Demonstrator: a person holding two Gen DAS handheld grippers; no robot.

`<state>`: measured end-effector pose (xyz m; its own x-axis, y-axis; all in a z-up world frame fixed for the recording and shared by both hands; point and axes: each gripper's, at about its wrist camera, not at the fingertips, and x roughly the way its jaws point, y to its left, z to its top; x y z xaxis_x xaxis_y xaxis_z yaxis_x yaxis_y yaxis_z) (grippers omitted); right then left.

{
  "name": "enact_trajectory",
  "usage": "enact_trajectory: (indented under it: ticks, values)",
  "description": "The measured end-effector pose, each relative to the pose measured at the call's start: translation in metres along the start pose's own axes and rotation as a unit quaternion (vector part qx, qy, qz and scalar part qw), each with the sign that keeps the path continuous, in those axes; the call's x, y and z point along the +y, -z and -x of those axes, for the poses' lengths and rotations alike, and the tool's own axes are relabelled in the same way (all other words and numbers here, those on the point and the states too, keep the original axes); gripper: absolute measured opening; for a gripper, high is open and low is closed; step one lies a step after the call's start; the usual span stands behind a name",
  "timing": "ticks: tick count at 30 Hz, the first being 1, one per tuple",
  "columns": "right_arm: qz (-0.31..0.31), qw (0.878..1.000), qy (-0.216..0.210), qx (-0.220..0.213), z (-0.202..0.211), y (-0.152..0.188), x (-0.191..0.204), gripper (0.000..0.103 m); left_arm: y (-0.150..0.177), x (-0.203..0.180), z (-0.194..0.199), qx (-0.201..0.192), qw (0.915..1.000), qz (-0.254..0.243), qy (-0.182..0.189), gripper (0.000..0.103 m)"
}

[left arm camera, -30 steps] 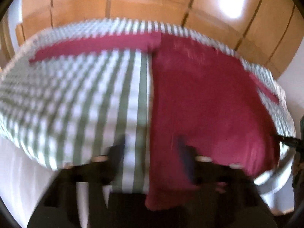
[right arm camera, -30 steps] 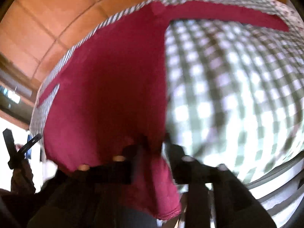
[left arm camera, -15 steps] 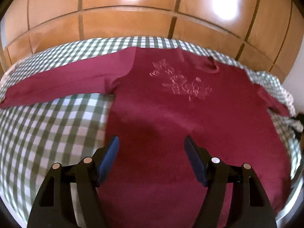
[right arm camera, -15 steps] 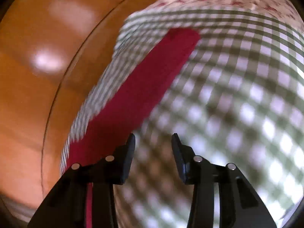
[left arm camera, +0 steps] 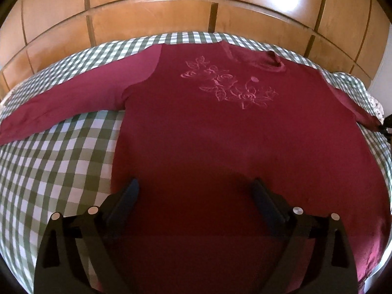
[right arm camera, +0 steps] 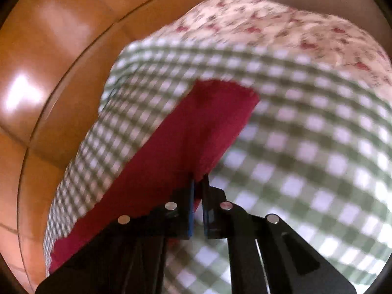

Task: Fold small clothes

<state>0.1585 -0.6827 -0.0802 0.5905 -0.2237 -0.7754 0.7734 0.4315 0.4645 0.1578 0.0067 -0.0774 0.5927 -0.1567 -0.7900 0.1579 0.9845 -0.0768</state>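
The dark-red long-sleeved embroidered top (left arm camera: 220,132) lies flat on the green-checked cloth (left arm camera: 61,161). The left gripper (left arm camera: 194,196), just opened wide, hovers mid-frame; the right gripper (right arm camera: 199,183) has just clamped its sleeve (right arm camera: 196,132). Best to carry the sleeve inward smoothly, keeping it taut.

The left gripper (left arm camera: 194,191) has let go of the dark red long-sleeved embroidered top (left arm camera: 220,134) and its jaws have just spread wide above it. The right gripper (right arm camera: 199,183) has swung to the top's sleeve end near the bed's floral edge and has just pinched it.
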Motion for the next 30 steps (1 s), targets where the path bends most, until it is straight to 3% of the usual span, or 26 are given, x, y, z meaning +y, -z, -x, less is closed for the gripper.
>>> enact_trajectory:
  ticks: [4,7,11,17,24,26,28,30]
  values:
    - [0.05,0.999,-0.012,-0.019,0.017,0.006,0.028,0.003,-0.001,0.001,-0.002,0.003,1.0,0.001,0.005,0.094]
    - [0.097,0.994,-0.042,-0.031,0.037,0.02,0.065,0.003,-0.006,0.004,-0.002,0.009,0.9998,0.008,0.014,0.094]
    - [0.175,0.978,-0.107,-0.026,0.06,0.055,0.134,0.003,-0.014,0.012,0.003,0.014,0.9983,0.037,0.043,0.094]
    - [0.297,0.932,-0.209,0.022,0.079,0.155,0.25,0.003,-0.026,0.026,0.008,0.011,0.9945,0.072,0.075,0.099]
    - [0.401,0.868,-0.274,0.106,0.074,0.298,0.347,0.004,-0.048,0.036,0.012,-0.005,0.9901,0.1,0.098,0.099]
    - [0.417,0.854,-0.288,0.12,0.075,0.324,0.359,0.011,-0.056,0.038,0.013,-0.009,0.99,0.099,0.1,0.099]
    - [0.415,0.85,-0.302,0.117,0.08,0.333,0.361,0.059,-0.064,0.04,0.013,-0.01,0.9888,0.096,0.114,0.099]
    - [0.41,0.852,-0.308,0.105,0.088,0.331,0.352,0.063,-0.073,0.042,0.014,-0.019,0.9902,0.093,0.103,0.099]
